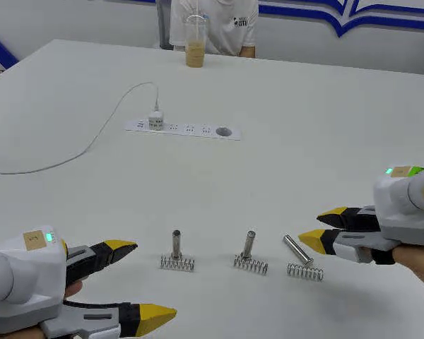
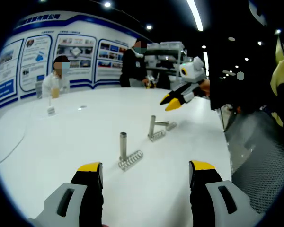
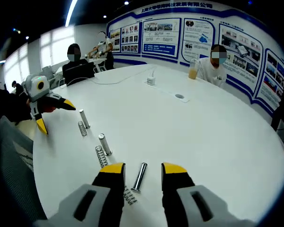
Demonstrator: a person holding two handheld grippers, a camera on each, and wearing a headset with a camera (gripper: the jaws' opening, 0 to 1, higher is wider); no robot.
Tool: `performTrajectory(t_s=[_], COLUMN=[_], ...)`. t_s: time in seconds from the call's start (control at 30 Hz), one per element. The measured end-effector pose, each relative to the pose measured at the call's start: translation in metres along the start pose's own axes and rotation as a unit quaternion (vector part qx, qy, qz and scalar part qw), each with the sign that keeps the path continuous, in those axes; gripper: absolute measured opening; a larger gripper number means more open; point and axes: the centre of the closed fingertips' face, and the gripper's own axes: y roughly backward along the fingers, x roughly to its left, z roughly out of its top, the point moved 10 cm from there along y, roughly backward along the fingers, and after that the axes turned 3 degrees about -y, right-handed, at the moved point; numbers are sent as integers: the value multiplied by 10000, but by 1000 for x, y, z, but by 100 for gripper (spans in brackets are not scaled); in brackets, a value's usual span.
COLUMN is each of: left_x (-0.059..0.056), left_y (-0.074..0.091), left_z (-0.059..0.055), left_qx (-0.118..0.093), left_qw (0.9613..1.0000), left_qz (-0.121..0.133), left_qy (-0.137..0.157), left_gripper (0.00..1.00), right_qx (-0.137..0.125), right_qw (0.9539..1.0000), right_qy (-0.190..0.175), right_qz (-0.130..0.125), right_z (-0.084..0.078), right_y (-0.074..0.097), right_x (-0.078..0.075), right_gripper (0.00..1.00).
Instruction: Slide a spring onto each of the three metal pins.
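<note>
Three short metal pins sit near the table's front edge. The left pin point(image 1: 176, 244) and the middle pin point(image 1: 249, 244) stand upright, and the right pin point(image 1: 297, 250) lies flat. A small spring lies on the table in front of each: left spring point(image 1: 177, 263), middle spring point(image 1: 251, 265), right spring point(image 1: 304, 272). My left gripper point(image 1: 147, 279) is open at the lower left, short of the left pin point(image 2: 123, 145) and its spring point(image 2: 130, 160). My right gripper point(image 1: 316, 226) is open, just right of the lying pin point(image 3: 140, 176), which points between its jaws. Neither gripper holds anything.
A white power strip point(image 1: 184, 129) with a plugged charger and a trailing cable lies mid-table. A plastic cup with a drink point(image 1: 195, 42) stands at the far edge in front of a seated person. The white table point(image 1: 304, 141) stretches wide behind the pins.
</note>
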Motion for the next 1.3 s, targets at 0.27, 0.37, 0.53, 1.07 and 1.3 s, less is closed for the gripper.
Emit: performTrajectory(t_s=[0.27, 0.37, 0.53, 1.07, 1.3], left_x=[1, 1, 2, 3, 4], left_y=[-1, -1, -2, -3, -3], left_z=[-2, -3, -3, -5, -6], left_qx=[17, 27, 37, 53, 71], left_qw=[10000, 10000, 10000, 10000, 10000], left_qz=[-7, -3, -5, -28, -24], left_qy=[9, 21, 25, 48, 59], left_gripper=[75, 75, 75, 74, 74], right_qx=[444, 570, 787, 1151, 1230], right_qw=[9990, 9983, 9968, 9923, 9909], right_qy=[40, 33, -66, -387, -498], right_qz=[-54, -74, -136, -232, -236], right_z=[1, 0, -2, -5, -7], right_y=[-17, -24, -31, -50, -55], right_x=[2, 1, 0, -2, -2], right_gripper=[25, 23, 20, 13, 11])
